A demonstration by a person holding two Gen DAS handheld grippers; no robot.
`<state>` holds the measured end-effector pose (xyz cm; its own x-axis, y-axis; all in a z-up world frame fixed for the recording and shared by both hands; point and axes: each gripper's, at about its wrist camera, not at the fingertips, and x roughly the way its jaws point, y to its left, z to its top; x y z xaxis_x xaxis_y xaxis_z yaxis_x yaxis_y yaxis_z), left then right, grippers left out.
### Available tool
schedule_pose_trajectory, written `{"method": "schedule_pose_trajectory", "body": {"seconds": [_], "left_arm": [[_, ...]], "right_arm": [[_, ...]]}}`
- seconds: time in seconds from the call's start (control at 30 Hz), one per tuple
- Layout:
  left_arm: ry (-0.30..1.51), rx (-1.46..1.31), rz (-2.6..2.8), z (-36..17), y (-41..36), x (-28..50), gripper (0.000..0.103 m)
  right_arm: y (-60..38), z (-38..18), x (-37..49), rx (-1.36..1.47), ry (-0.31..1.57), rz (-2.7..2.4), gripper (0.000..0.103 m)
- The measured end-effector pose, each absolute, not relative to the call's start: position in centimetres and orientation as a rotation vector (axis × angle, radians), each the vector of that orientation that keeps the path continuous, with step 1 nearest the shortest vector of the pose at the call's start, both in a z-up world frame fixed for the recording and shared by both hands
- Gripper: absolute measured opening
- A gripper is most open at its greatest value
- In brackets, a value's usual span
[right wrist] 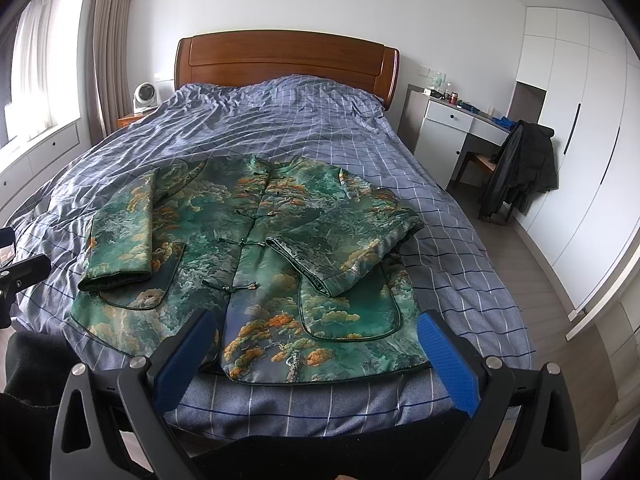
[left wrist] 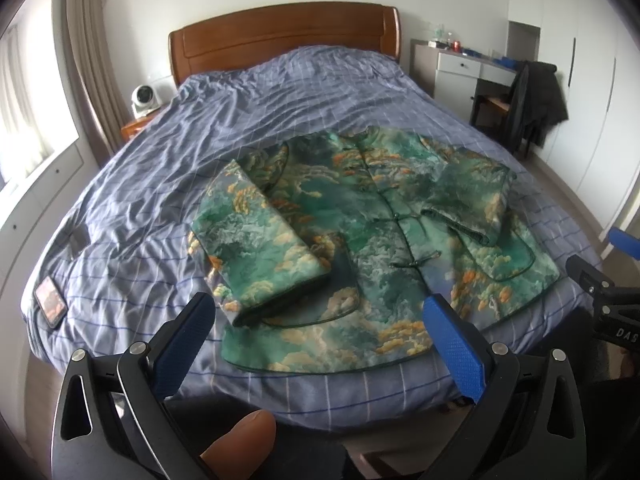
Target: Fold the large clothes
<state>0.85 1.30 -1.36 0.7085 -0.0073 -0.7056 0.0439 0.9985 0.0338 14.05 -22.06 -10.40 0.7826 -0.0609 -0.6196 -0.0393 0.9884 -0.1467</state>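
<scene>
From the left wrist, the left gripper hangs with jaws spread wide and empty over the green patterned jacket, which lies front-up with both sleeves folded inward on the bed.

From the right wrist, the right gripper is likewise spread and empty above the jacket's hem.

green cloud-print jacket, blue checked bedspread

Wooden headboard, white wardrobe, curtained window, daylight.
</scene>
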Motion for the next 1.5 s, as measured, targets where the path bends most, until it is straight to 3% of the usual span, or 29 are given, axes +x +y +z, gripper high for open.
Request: {"method": "schedule_pose_trajectory", "body": {"seconds": [0.53,0.87,1.1,1.5], "left_arm": [[0.801,0.033,-0.022,-1.6,1.5,0.8,0.103],[0.804,0.008,0.003,-1.7,2.6,1.1,0.103],[0.811,-0.005,0.020,-1.9,3.1,0.8,0.103],[0.838,-0.034,0.092,-1.9,4.7,0.5,0.103]], "right_arm": [[-22.2,-10.3,14.1,-0.146,0.667,-0.018,0.103],[-26.0,-8.3,15.7,-0.177,0.551,0.031,0.103],[-27.5,-12.9,23.0,-0.350,0.731,0.165,0.103],[-25.0,-25.7,35.7,-0.587,0.904,0.288,0.100]]}}
